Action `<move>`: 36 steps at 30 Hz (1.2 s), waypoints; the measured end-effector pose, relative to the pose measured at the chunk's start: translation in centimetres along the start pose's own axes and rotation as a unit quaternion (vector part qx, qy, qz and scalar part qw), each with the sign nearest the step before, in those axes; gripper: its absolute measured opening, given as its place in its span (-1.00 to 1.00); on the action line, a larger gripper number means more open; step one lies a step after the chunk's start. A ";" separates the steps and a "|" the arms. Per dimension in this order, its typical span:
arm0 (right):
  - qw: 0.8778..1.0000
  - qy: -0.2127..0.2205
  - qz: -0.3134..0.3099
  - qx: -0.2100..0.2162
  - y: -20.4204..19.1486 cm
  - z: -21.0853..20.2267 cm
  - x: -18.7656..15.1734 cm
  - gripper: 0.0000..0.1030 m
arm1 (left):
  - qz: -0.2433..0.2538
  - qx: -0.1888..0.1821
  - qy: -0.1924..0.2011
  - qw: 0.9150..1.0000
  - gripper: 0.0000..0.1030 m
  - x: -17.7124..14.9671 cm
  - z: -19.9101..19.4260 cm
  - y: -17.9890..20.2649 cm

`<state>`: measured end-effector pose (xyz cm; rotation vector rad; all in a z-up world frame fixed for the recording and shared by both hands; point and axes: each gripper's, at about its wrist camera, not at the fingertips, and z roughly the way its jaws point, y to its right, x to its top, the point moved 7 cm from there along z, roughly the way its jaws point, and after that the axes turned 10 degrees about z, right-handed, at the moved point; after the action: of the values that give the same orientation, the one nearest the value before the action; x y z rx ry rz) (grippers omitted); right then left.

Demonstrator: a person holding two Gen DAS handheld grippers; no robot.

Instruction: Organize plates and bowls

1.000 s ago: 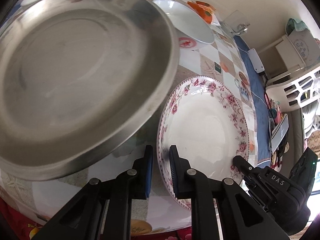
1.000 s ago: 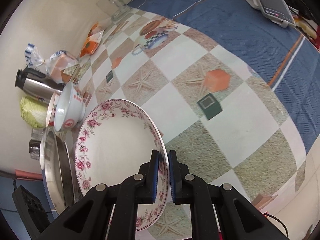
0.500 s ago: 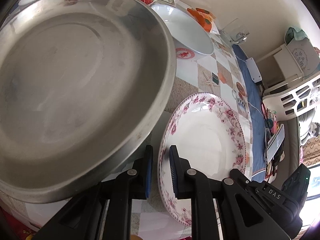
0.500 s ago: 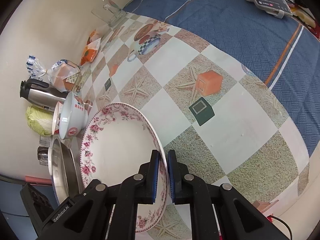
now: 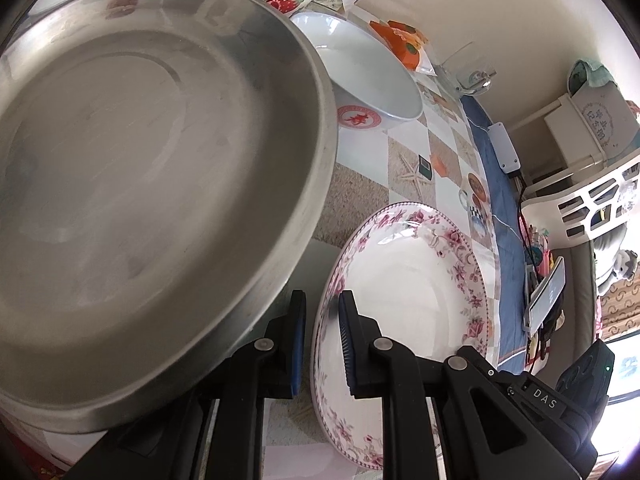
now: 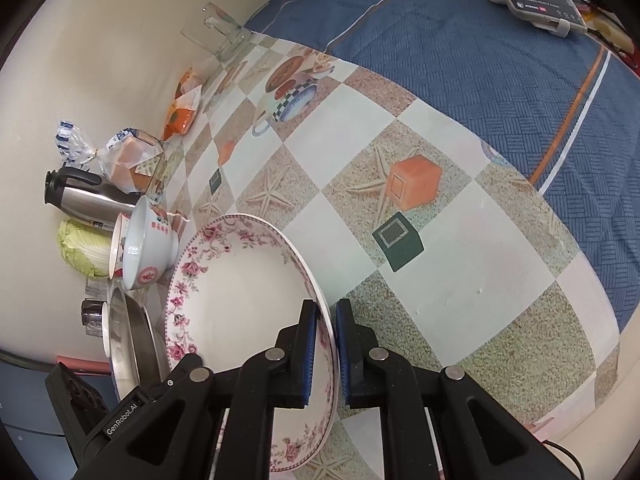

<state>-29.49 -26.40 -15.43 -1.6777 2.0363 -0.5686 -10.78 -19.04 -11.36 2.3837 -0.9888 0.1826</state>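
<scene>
Plates first: the floral plate (image 6: 240,300) is gripped on its rim by both tools; the right gripper (image 6: 327,356) has its blue pads pressed against either side of the near edge, and the left gripper (image 5: 320,344) straddles the opposite rim, its pads close on either side, though whether both touch I cannot tell; the plate looks held above the checked surface (image 6: 460,264), tilted, though contact underneath is hidden; just beside it, on the left, sits the steel pan (image 5: 152,168) on a white plate, with the white bowl (image 6: 146,240) behind it, nested against another bowl; this looks like the carrying step, the floral plate being brought toward the stack; the next move calls for levelling it, clearing the steel pan's raised rim, and lowering it squarely before either grip loosens.
</scene>
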 end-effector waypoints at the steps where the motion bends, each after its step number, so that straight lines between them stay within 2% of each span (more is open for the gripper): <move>1: 1.000 0.001 -0.001 -0.001 0.0 0.0 0.0 -0.78 | 0.001 0.001 0.001 1.000 -0.67 0.1 0.0 0.0; 9: 1.000 0.012 -0.014 -0.009 -0.5 0.3 0.1 -0.76 | 0.031 0.016 0.008 0.999 -0.66 0.6 0.4 0.7; 23: 1.000 0.018 -0.011 -0.007 -0.3 0.1 0.3 -0.75 | 0.054 0.018 0.001 0.998 -0.68 0.2 0.1 0.9; 31: 0.998 0.039 -0.024 -0.032 0.0 -0.6 0.5 -0.74 | 0.081 0.020 -0.006 0.996 -0.69 -0.2 0.2 2.0; 36: 0.997 0.051 -0.034 -0.041 -0.1 -1.2 0.6 -0.72 | 0.097 0.023 0.006 0.995 -0.69 0.1 -0.5 2.7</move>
<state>-30.25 -26.96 -14.45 -1.8044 2.1060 -0.6123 -12.51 -20.35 -9.72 2.3229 -1.2233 0.2950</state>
